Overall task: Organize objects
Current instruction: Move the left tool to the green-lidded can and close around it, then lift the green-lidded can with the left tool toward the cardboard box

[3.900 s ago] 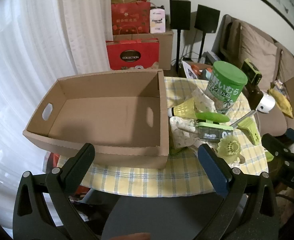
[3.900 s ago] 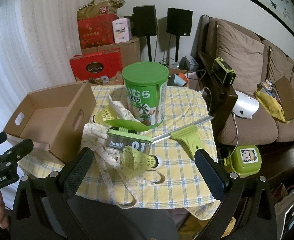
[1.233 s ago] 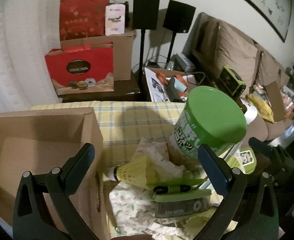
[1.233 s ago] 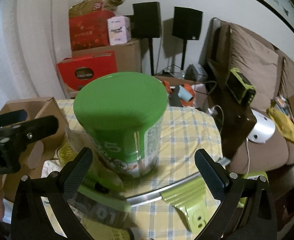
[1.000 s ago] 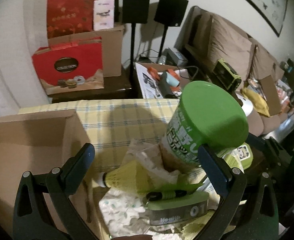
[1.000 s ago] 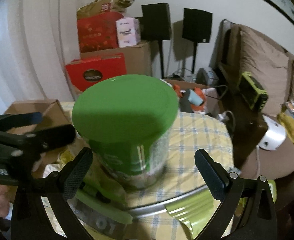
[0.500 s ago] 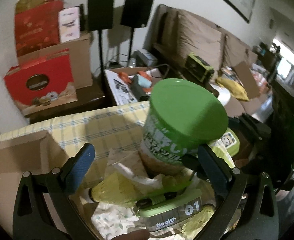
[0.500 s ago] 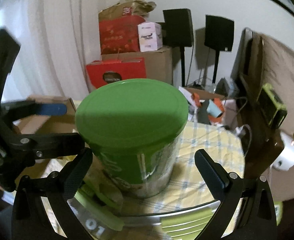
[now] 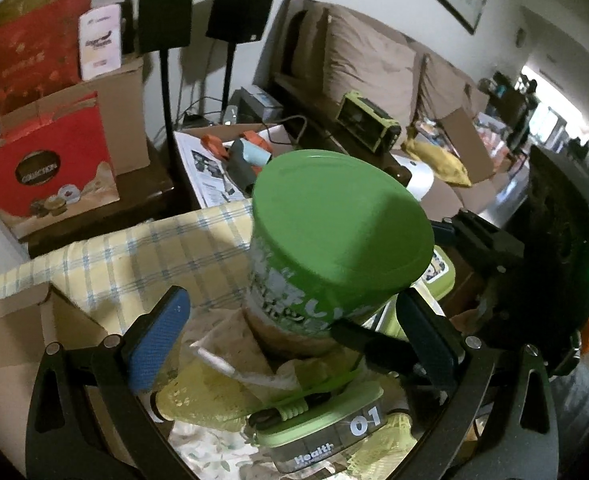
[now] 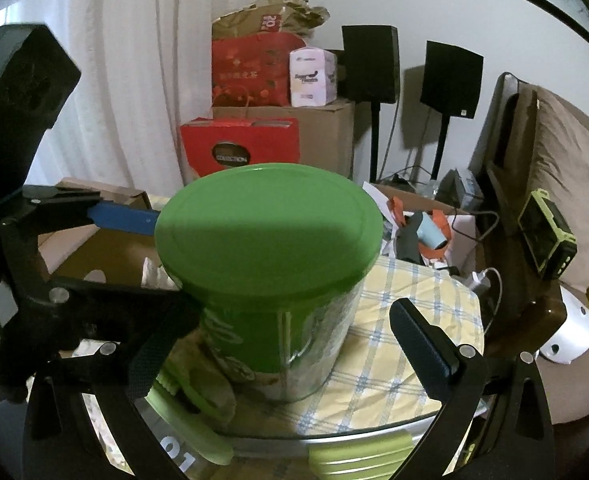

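A tall can with a green lid (image 9: 334,240) stands upright on the yellow checked tablecloth (image 9: 146,252). My left gripper (image 9: 294,340) is open, its blue-padded fingers (image 9: 158,340) either side of the can's lower body. In the right wrist view the same can (image 10: 270,248) fills the middle, and my right gripper (image 10: 286,354) is open around it from the opposite side. Neither gripper is closed on the can. A yellow shuttlecock (image 9: 206,396) and a green "Health 01" case (image 9: 326,440) lie in front of the can. The open cardboard box (image 10: 106,248) stands to its left.
A green scraper (image 10: 354,452) lies near the table's front edge. Behind the table are red gift boxes (image 10: 238,152), two black speakers on stands (image 10: 370,64) and a brown sofa (image 9: 374,64). A low side table (image 9: 214,168) holds papers and cables.
Both grippers have closed in on the green-lidded can from opposite sides, and it now sits between each pair of fingers. The can itself has not moved.
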`<state>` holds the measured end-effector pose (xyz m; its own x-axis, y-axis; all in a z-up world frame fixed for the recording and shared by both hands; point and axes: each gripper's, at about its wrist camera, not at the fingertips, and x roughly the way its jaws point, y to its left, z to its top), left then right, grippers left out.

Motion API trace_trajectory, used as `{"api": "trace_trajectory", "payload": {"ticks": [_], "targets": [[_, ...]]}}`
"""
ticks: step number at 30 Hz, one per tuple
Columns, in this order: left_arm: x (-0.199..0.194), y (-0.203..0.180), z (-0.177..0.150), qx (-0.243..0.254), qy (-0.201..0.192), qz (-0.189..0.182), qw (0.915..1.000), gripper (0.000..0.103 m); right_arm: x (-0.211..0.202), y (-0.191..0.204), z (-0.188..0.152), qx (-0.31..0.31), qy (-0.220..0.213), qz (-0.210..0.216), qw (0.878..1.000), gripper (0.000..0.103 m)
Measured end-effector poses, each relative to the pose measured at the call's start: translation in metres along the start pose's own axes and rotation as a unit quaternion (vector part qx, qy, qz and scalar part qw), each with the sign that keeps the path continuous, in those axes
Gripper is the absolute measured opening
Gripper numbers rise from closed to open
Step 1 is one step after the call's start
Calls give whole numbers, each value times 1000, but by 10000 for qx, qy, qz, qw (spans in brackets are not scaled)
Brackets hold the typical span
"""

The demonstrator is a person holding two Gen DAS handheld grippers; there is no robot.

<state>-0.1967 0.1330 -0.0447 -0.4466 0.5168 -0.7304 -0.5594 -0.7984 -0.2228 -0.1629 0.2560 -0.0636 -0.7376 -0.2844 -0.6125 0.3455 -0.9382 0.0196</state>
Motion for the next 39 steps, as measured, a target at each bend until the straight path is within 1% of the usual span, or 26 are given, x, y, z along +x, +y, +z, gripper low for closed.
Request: {"api": "trace_trajectory", "payload": {"ticks": [5,8,11,12,13,15,20,24,28,35,39], "targets": [[7,-11,4,383,29,-26,9993,103,7,6,1,-55,27,61,10000,103],[12,-17,6,568,38,-22,9984,103,12,12,2,-216,8,58,9997,103],[15,-14,7,465,34,-165,9988,101,12,14,5,-186,-77,16,9998,102],[14,-13,7,392,20,-286,9988,96,11,12,6,-114,-114,75,9998,98],[14,-12,7,332,11,-368,9988,93,11,11,7,-72,-137,101,9998,98],[14,-12,7,297,-16,-363,9989,93,11,8,9,-9,-127,146,9998,98],[10,-14,5,224,-112,-349,9991,93,7,9,8,57,-127,103,9999,98],[-1,-15,5,174,-263,-345,9989,93,-2,11,11,121,-202,114,9997,98],[-17,-19,9,205,-379,-346,9985,92,-13,16,21,-36,-278,62,9996,98],[-57,-23,23,168,-735,-379,9964,91,-44,29,44,-299,-541,-20,9981,98],[-85,-27,29,245,-929,-275,9950,92,-61,43,60,-522,-663,-63,9964,98]]}}
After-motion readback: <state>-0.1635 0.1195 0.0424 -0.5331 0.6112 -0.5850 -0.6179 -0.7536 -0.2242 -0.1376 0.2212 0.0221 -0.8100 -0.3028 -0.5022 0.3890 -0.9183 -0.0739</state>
